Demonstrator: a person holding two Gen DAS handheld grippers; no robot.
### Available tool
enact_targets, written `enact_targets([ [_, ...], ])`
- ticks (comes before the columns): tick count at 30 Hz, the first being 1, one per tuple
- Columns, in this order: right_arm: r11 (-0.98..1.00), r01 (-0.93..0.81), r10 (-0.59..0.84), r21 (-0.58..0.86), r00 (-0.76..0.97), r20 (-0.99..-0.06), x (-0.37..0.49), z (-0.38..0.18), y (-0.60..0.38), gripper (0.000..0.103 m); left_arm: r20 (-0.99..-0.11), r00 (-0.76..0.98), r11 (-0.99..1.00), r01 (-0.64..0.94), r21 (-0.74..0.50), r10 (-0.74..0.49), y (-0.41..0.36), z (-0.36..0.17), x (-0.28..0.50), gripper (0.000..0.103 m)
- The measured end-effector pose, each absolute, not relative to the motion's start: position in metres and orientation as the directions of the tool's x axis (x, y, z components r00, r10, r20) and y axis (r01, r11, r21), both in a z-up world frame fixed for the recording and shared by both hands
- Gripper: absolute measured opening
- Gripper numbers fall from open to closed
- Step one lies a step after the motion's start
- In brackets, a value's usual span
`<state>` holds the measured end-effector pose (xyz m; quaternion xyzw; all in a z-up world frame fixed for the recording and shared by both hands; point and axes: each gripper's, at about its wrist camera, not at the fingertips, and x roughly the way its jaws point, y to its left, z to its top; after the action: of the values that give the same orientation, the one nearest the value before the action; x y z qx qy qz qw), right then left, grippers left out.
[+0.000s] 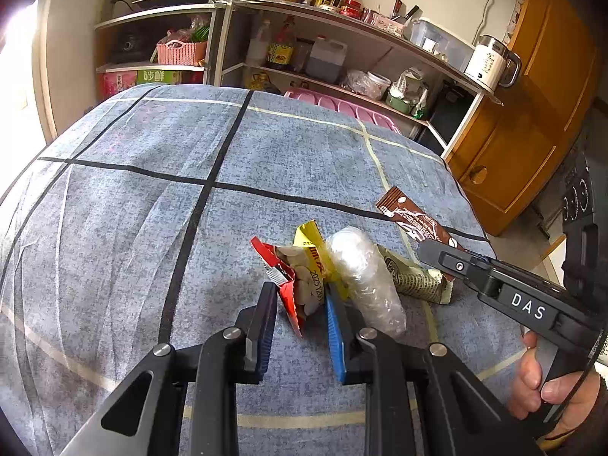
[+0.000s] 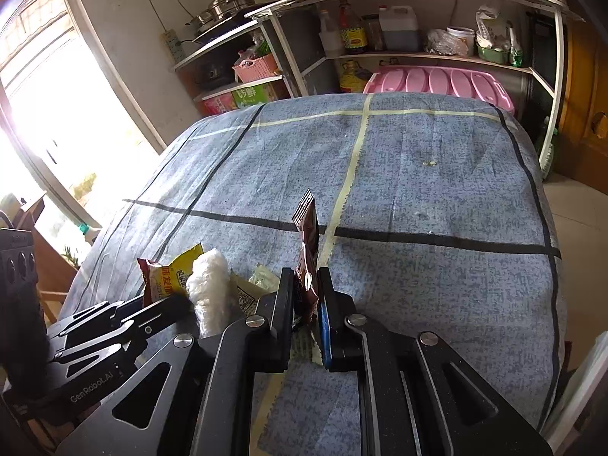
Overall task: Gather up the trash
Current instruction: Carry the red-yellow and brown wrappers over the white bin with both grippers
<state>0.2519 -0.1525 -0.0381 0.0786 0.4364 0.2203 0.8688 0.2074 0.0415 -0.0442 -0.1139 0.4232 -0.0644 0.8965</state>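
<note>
On the blue-grey cloth with a line grid [image 1: 152, 228] lies a small heap of trash. My left gripper [image 1: 302, 296] is shut on a crumpled red, white and yellow snack wrapper [image 1: 300, 281], which stands up between its pads. A wad of clear plastic [image 1: 357, 266] and a beige printed wrapper [image 1: 414, 283] lie just to its right. My right gripper [image 2: 306, 281] is shut on a brown coffee-stick wrapper [image 2: 307, 243] that sticks up beyond its fingers. The left wrist view shows this brown wrapper [image 1: 410, 220] leading into the right gripper [image 1: 429, 250]. The left gripper [image 2: 178, 302] also appears in the right wrist view beside the yellow wrapper [image 2: 171, 273].
A person's hand [image 1: 532, 372] grips the right tool's handle. Behind the table stand metal shelves [image 1: 342, 87] with bottles, jars and a pink basket [image 1: 182, 51]. A pink plastic item [image 2: 437, 83] sits by the far edge, a wooden cabinet [image 1: 513, 144] at right, a bright window [image 2: 49, 114] at left.
</note>
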Motion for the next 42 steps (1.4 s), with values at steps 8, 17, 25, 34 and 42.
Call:
enact_targets([
  [8, 0.890, -0.311, 0.454, 0.333, 0.552, -0.699, 0.235, -0.026, -0.161, 0.012, -0.725, 0.656, 0.968, 0.039, -0.248, -0.212, 0.039, -0.031, 0.196, 0.024],
  [17, 0.891, -0.305, 0.454, 0.337, 0.592, -0.666, 0.209, -0.007, -0.177, 0.012, -0.697, 0.689, 0.972, 0.047, -0.229, -0.198, 0.034, -0.010, 0.175, 0.024],
  [25, 0.891, -0.293, 0.453, 0.347, 0.630, -0.631, 0.179, 0.011, -0.197, 0.012, -0.664, 0.713, 0.969, 0.089, -0.232, -0.224, 0.022, 0.014, 0.154, 0.024],
  [34, 0.911, -0.234, 0.401, 0.339, 0.689, -0.604, 0.144, 0.027, -0.240, 0.012, -0.638, 0.708, 0.953, 0.212, -0.217, -0.303, -0.030, 0.035, 0.134, 0.024],
  [42, 0.929, -0.153, 0.335, 0.338, 0.739, -0.584, 0.107, 0.036, -0.293, 0.012, -0.627, 0.678, 0.920, 0.340, -0.196, -0.385, -0.095, 0.042, 0.116, 0.024],
])
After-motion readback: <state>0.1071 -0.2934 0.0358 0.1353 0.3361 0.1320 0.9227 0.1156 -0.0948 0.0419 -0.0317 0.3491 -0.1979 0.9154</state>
